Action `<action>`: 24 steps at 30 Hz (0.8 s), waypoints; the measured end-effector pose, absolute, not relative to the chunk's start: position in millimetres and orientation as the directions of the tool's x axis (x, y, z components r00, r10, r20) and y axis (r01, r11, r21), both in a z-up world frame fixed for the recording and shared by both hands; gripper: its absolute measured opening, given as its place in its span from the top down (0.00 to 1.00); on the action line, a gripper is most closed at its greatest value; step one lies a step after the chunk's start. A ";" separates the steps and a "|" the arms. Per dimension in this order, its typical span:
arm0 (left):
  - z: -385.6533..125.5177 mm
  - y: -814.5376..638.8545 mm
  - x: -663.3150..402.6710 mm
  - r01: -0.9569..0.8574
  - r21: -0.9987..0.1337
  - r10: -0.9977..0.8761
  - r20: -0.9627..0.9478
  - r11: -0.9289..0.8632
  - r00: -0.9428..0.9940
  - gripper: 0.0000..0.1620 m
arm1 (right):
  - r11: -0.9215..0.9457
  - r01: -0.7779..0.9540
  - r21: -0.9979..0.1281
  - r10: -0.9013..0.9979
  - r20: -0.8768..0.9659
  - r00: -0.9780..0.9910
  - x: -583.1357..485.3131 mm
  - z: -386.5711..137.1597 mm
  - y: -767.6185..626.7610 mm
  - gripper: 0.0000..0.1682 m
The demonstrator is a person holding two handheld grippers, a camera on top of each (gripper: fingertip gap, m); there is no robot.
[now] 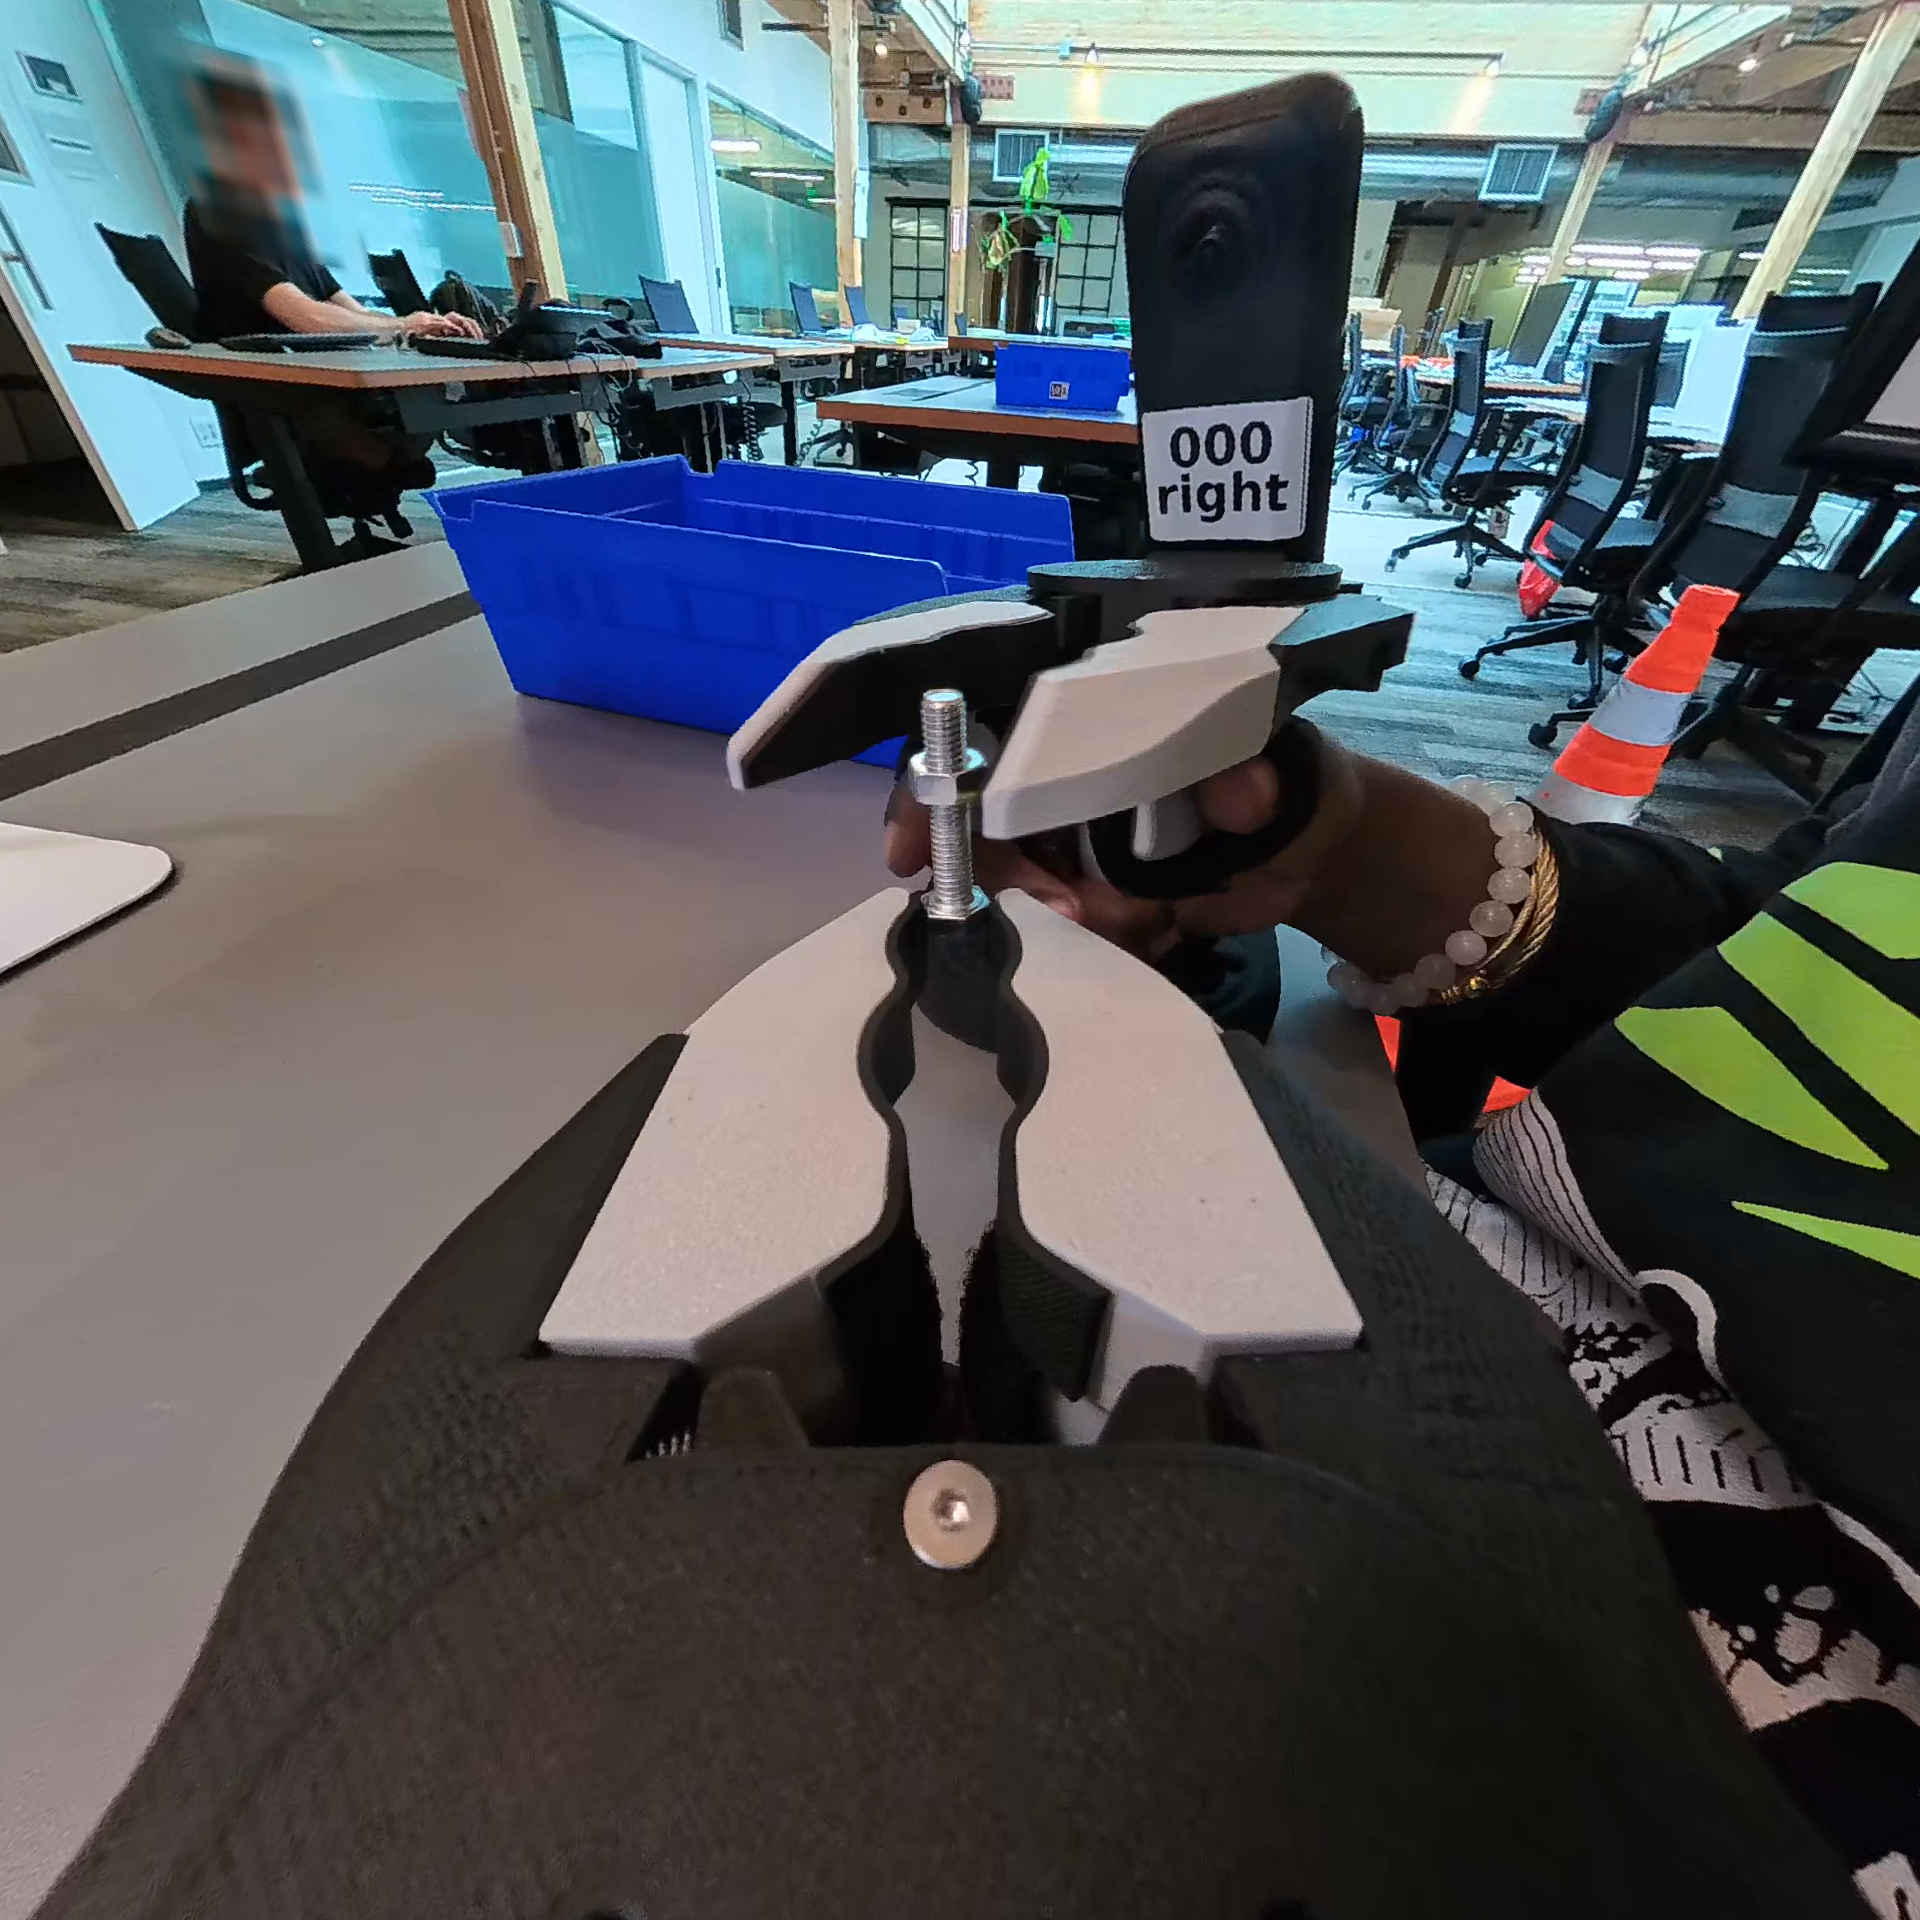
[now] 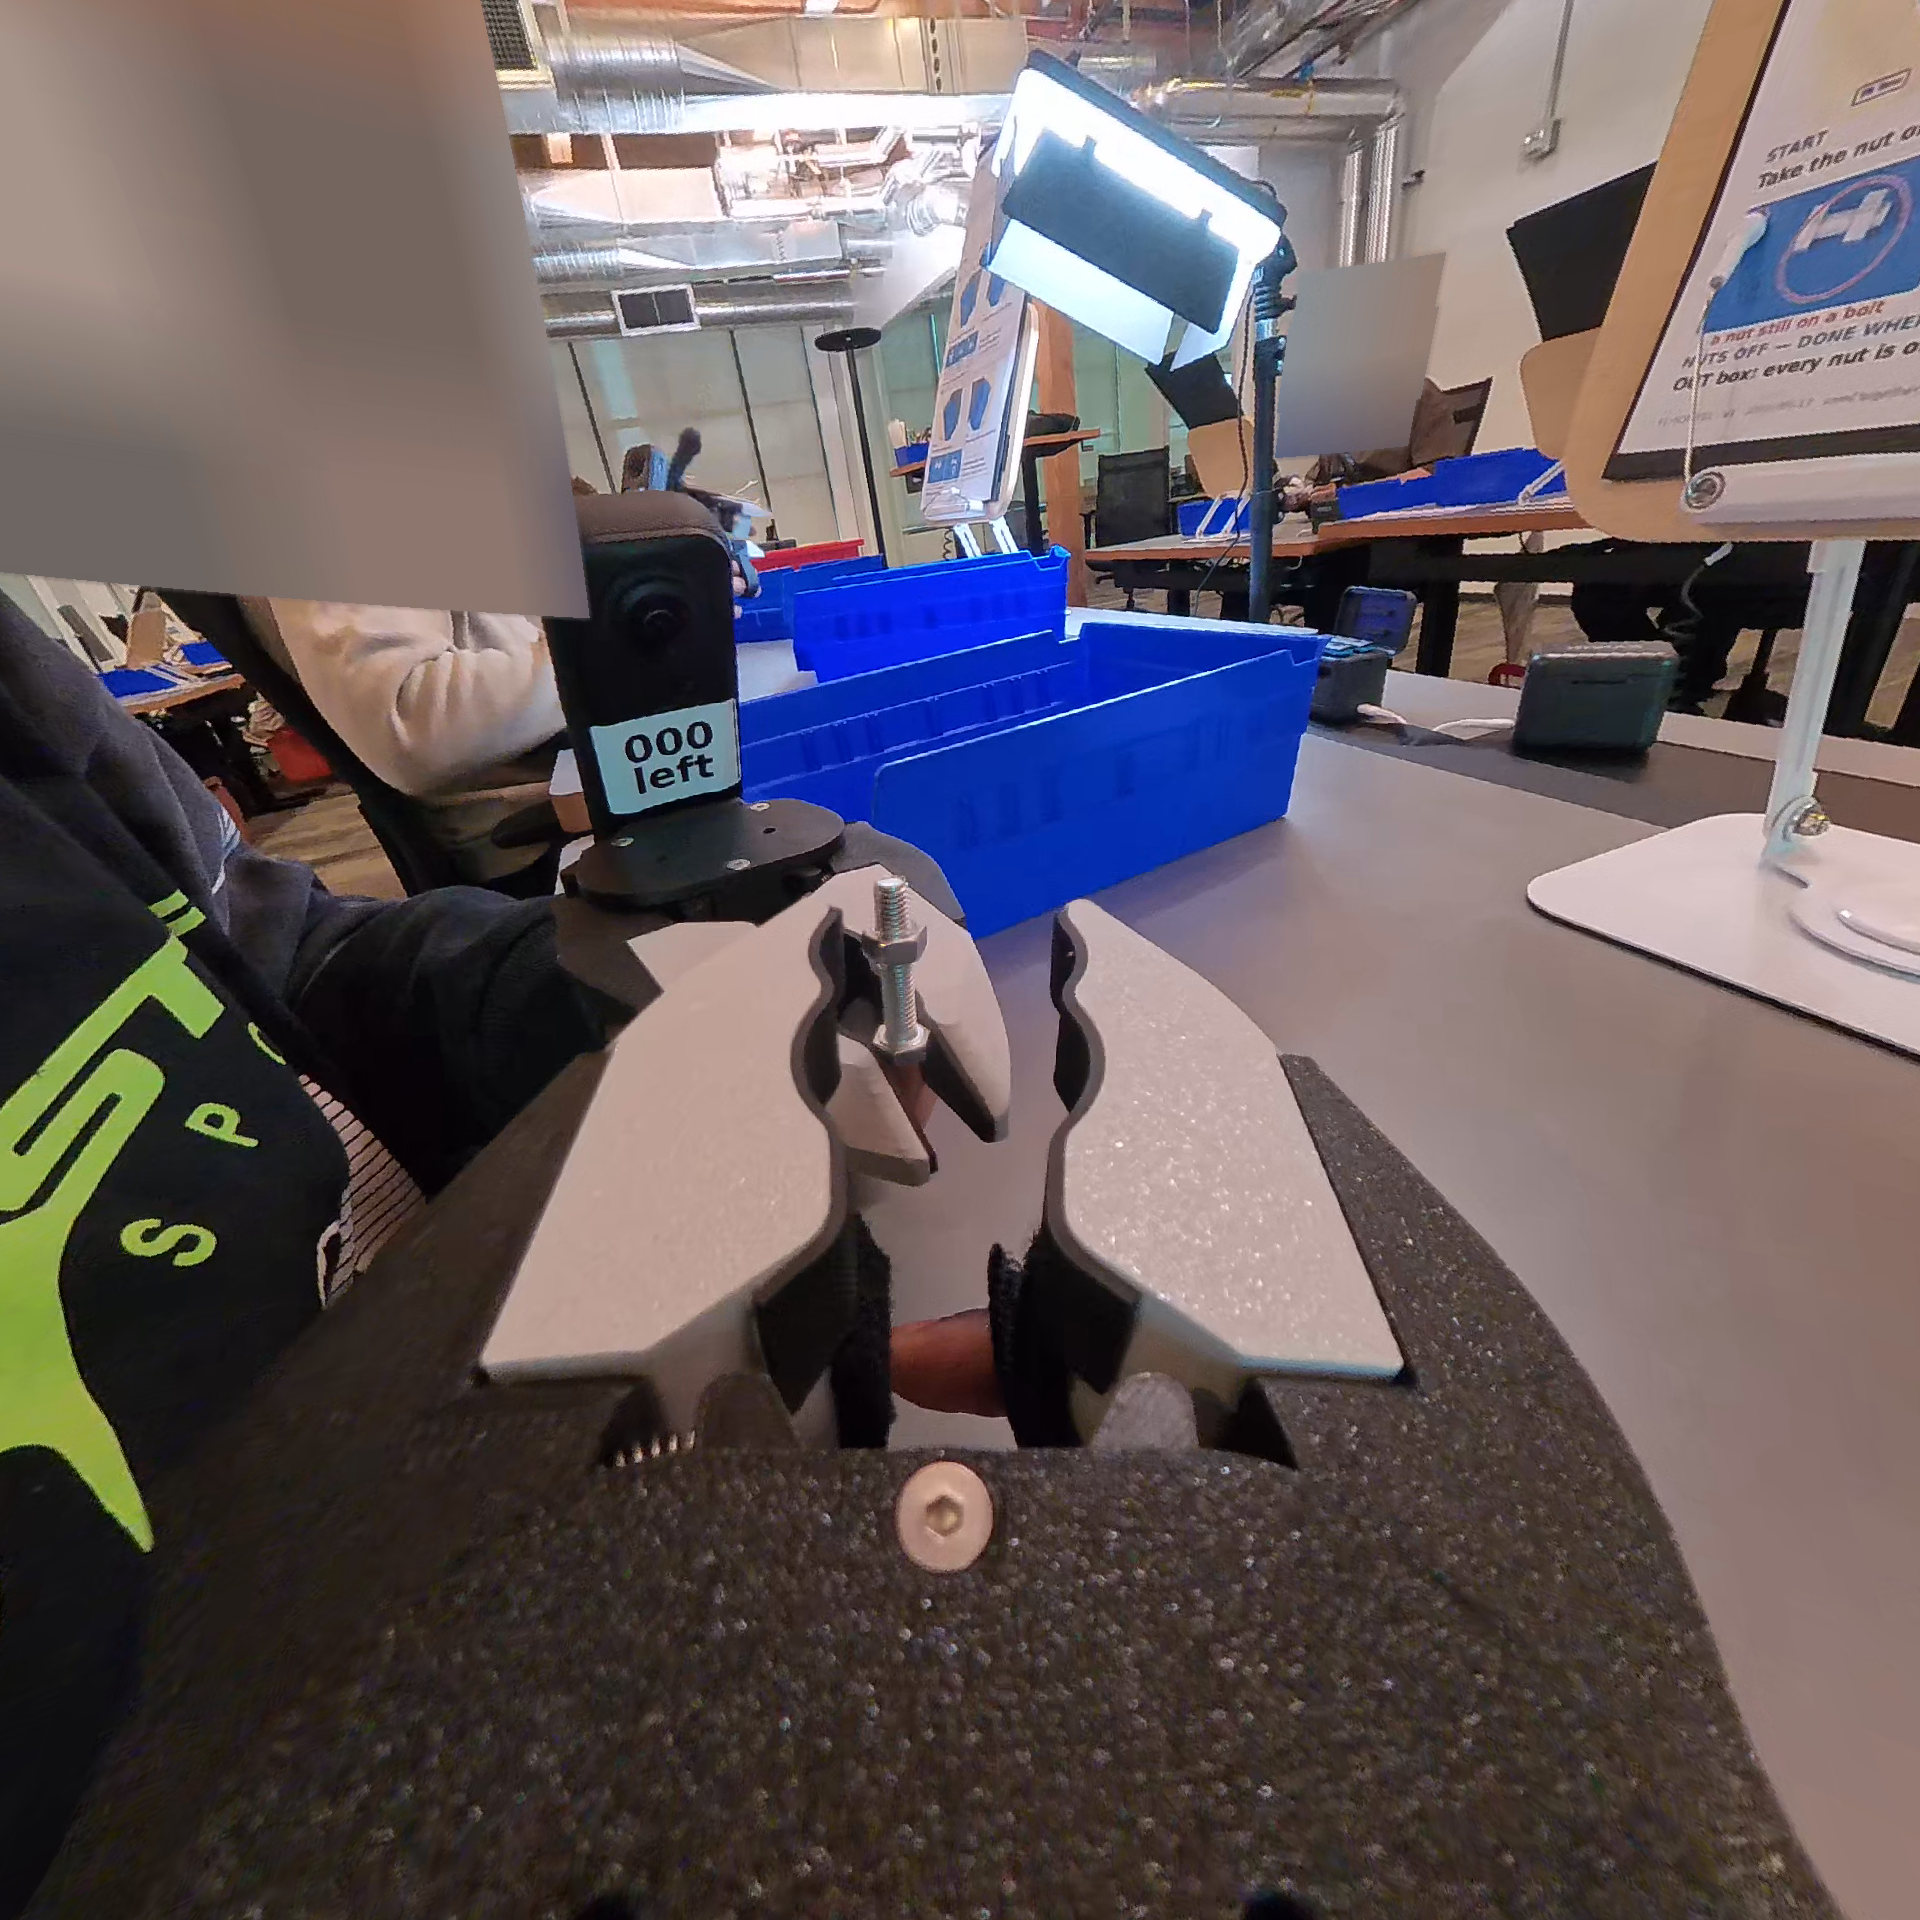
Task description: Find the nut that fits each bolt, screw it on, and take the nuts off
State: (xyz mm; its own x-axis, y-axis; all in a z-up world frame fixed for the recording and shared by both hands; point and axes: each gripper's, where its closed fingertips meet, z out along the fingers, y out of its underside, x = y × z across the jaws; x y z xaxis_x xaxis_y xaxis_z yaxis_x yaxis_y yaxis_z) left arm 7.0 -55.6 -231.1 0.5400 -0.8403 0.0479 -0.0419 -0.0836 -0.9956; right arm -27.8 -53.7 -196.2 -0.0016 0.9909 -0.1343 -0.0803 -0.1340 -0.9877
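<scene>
A silver bolt (image 1: 948, 847) stands upright with a silver nut (image 1: 945, 771) threaded on its upper part. My left gripper (image 1: 953, 914) is shut on the bolt's dark head (image 1: 958, 987) and holds it above the grey table (image 1: 312, 987). My right gripper (image 1: 873, 779) is open, with one finger on each side of the nut and not clamped on it. In the right wrist view the bolt (image 2: 900, 997) and nut (image 2: 894, 945) sit just inside my right gripper's (image 2: 951, 925) left finger (image 2: 717, 1091). The left gripper (image 2: 920, 1101) shows below the bolt.
A blue bin (image 1: 727, 582) stands on the table behind the grippers; it also shows in the right wrist view (image 2: 1039, 769). A white stand base (image 2: 1714, 914) with an instruction board sits to the right. An orange cone (image 1: 1642, 707) stands on the floor. A person sits at a far desk. My hands' fingertips stand some 4 cm from each other.
</scene>
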 end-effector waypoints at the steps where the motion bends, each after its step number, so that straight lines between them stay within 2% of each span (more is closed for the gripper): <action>1: -230.6 -56.2 7.4 -0.040 -0.996 -0.842 0.047 -0.081 0.537 0.93 | -0.133 -0.084 -0.988 0.991 -0.134 0.002 -26.5 -195.8 -52.8 0.78; 5: -229.1 -56.0 6.7 -0.027 -0.996 -0.843 0.057 -0.084 0.535 0.93 | -0.120 -0.096 -0.988 0.993 -0.121 0.004 -18.4 -193.7 -51.3 0.80; 8: -226.8 -56.0 5.5 -0.008 -0.996 -0.844 0.069 -0.087 0.532 0.94 | -0.103 -0.112 -0.988 0.994 -0.106 0.024 -11.1 -191.9 -47.9 0.90; 11: -226.2 -56.1 5.6 -0.006 -0.996 -0.845 0.070 -0.086 0.531 0.94 | -0.098 -0.124 -0.987 0.994 -0.103 0.033 -7.3 -190.1 -45.9 0.93; 18: -226.4 -56.9 6.5 -0.010 -0.996 -0.848 0.066 -0.083 0.525 0.94 | -0.105 -0.123 -0.987 0.994 -0.103 -0.021 -18.1 -189.5 -56.6 0.83; 24: -225.4 -57.6 6.6 -0.003 -0.997 -0.851 0.068 -0.082 0.521 0.94 | -0.089 -0.110 -0.990 0.996 -0.088 -0.010 -21.5 -191.2 -55.9 0.83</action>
